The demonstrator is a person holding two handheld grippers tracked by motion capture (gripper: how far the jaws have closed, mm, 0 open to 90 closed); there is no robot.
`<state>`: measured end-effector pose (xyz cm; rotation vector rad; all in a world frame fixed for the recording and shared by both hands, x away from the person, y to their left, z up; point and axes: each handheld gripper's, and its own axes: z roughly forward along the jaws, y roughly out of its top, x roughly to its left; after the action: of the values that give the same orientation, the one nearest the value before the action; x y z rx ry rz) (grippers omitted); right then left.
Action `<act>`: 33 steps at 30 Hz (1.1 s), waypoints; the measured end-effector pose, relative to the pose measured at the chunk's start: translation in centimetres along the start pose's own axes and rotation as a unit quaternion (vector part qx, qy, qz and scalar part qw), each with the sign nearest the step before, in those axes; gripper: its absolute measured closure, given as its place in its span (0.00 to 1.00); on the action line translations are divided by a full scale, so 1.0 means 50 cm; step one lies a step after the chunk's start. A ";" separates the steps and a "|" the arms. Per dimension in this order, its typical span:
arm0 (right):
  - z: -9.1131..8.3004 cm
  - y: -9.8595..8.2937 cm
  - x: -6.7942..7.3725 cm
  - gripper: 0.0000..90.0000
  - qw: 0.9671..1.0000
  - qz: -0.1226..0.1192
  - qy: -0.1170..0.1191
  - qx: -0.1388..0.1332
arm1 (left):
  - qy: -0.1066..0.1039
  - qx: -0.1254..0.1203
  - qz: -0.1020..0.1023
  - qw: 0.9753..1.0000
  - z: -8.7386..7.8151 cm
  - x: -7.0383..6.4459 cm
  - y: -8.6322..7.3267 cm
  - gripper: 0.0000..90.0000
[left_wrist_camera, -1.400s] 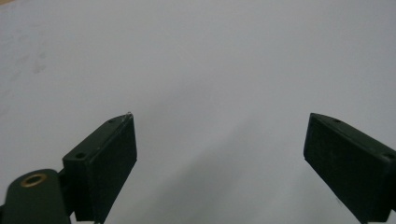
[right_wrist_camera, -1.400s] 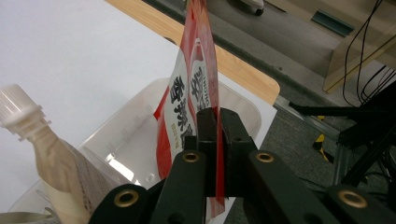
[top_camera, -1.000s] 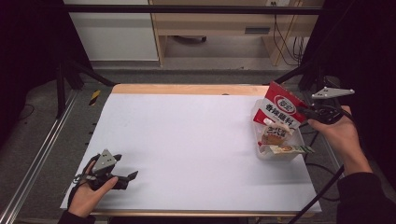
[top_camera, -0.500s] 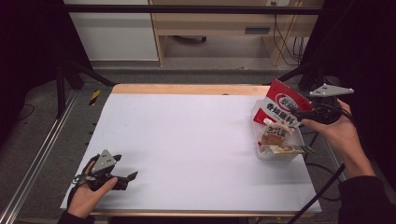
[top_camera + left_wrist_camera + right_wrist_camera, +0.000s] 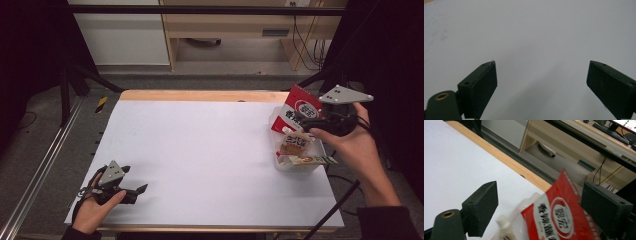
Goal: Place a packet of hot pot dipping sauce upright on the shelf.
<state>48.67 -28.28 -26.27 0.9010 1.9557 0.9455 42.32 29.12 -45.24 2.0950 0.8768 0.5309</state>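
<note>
High view: right gripper (image 5: 305, 122) is held at table's (image 5: 210, 150) right edge, over a clear tub (image 5: 300, 162) w/ snack packets; red pouch (image 5: 300, 107) is seen propped at tub's far side, just by the jaws. Left gripper (image 5: 137, 192) is rested on table's near-left corner, well apart. Left gripper view: left gripper (image 5: 541, 87) jaws are spread wide, nothing btwn, over bare white surface. Right gripper view: right gripper (image 5: 539, 207) jaws are parted; red pouch (image 5: 561, 220) is seen btwn them, contact w/ the pads can't be told.
</note>
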 end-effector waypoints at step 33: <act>0.051 -0.039 0.315 0.12 0.995 0.002 0.102 0.013 | 0.007 -0.006 -0.006 1.000 -0.007 0.006 -0.001 0.08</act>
<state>43.22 -15.40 -34.18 0.8502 2.1433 1.0523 42.29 29.56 -45.02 2.0757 0.8915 0.5439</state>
